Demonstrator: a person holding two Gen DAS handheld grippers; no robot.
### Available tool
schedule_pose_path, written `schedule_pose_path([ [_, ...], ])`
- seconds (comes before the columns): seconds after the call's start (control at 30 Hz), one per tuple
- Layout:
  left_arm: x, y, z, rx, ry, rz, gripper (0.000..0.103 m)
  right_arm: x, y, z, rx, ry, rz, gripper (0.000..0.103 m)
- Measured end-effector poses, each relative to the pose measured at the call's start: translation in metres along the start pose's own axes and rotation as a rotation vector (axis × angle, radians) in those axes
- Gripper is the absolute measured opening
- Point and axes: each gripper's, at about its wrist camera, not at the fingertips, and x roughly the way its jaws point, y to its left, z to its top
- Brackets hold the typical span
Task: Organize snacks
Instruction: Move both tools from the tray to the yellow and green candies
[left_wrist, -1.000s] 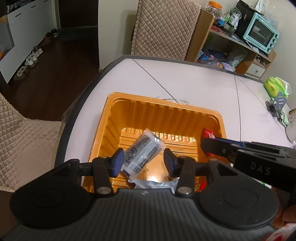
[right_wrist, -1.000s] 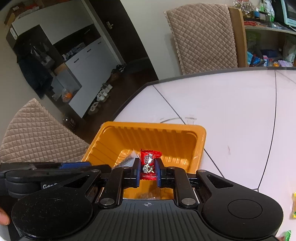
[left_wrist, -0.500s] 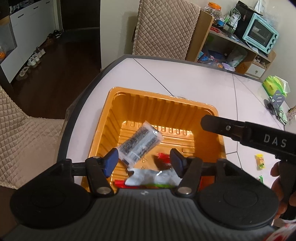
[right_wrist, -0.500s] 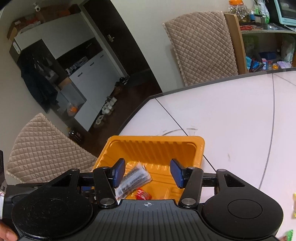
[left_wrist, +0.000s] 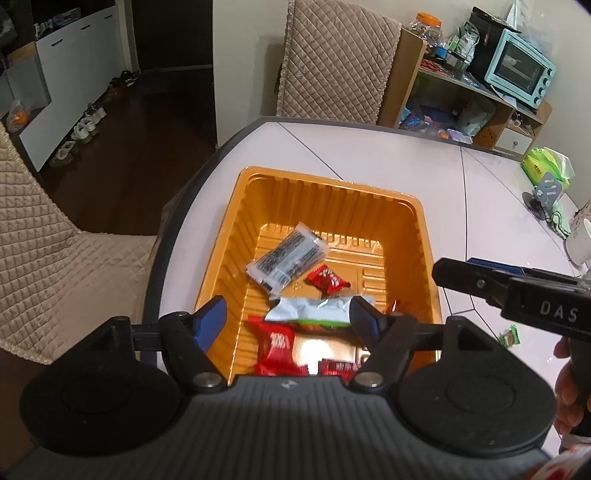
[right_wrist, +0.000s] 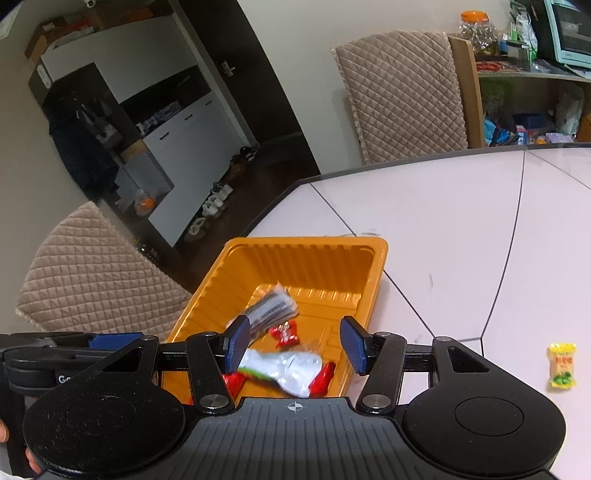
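The right gripper (right_wrist: 293, 345) hangs over the near end of the orange tray (right_wrist: 380, 258) with its jaws spread wide and nothing between them; the left gripper (left_wrist: 288, 314), low in its own view, is likewise spread and empty above the same tray.

Judging by the contents, the sorting is well under way. In the centre of the left wrist view the tray (left_wrist: 332, 192) holds a clear packet of dark sticks (left_wrist: 288, 260), a small red candy (left_wrist: 327, 280) just beside it, a silver-and-green wrapper (left_wrist: 314, 308) and red packets (left_wrist: 275, 347) at the near end. Left to gather: a yellow candy (right_wrist: 562, 365) lying on the worktop (right_wrist: 443, 221) at the right edge of the right wrist view, well apart from the tray, and a small green-wrapped sweet (left_wrist: 509, 335) at lower right of the left view.

One second ago the right gripper pinched the red candy over the tray; it has since let go, and the candy now lies on the tray floor. Both grippers have drawn back, revealing more of the contents.
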Motion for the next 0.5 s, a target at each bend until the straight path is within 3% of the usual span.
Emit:
schedule_pose_path([
  [0.5, -0.051, -0.014, -0.045, 0.002, -0.003, -0.024, 0.071, -0.063, 0.008, -0.038, 0.02, -0.011, 0.008, 0.061],
])
